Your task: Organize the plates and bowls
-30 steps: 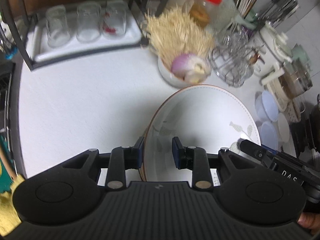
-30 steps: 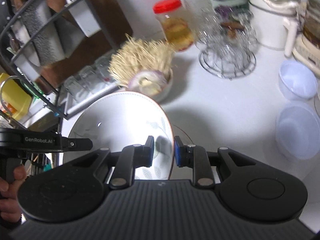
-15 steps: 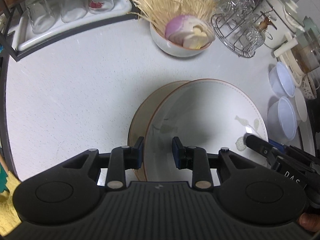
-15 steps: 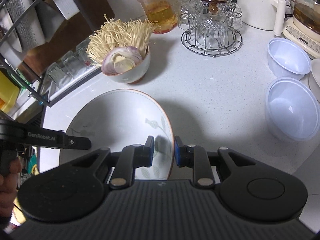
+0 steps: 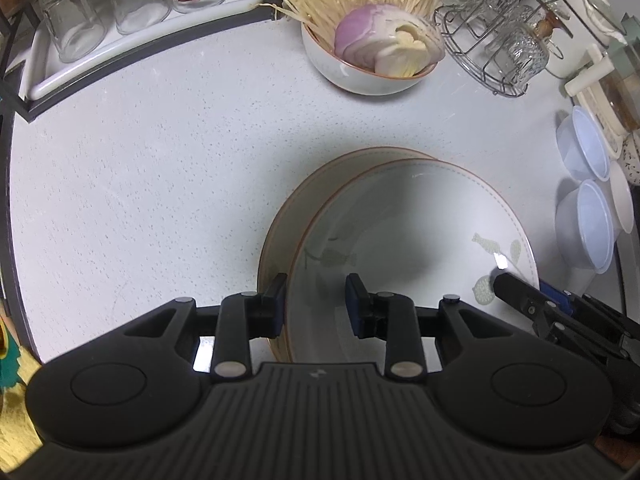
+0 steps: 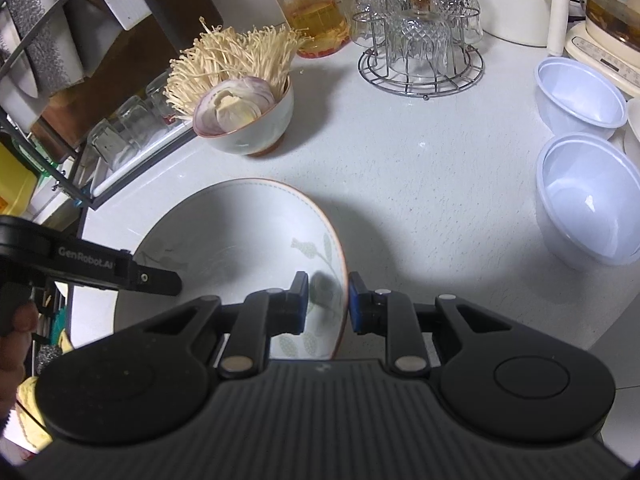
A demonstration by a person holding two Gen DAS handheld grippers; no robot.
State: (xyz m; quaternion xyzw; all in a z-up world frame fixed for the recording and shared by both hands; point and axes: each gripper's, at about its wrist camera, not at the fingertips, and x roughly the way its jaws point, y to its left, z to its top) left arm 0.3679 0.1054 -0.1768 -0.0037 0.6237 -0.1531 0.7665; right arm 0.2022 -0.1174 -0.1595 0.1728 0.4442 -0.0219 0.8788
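One round white ceramic bowl (image 5: 408, 240) with a leaf print and brown rim is sitting between the two tools. The left tool (image 5: 316, 300) and right tool (image 6: 328, 300) are each clamping opposite rims. Ahead on the speckled surface (image 5: 140, 184), two translucent plastic bowls (image 6: 584, 152) are standing, partly cut off.

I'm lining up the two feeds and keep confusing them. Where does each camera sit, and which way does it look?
Left wrist: on the left tongs, looking steeply down at the leaf-patterned plate's left rim; the right tongs' tip shows.
Right wrist: on the right tongs, looking down at the plate's right rim; a hand holds the left tongs.
Shared: plate, bowl of enoki and onion, glass rack, two plastic bowls.
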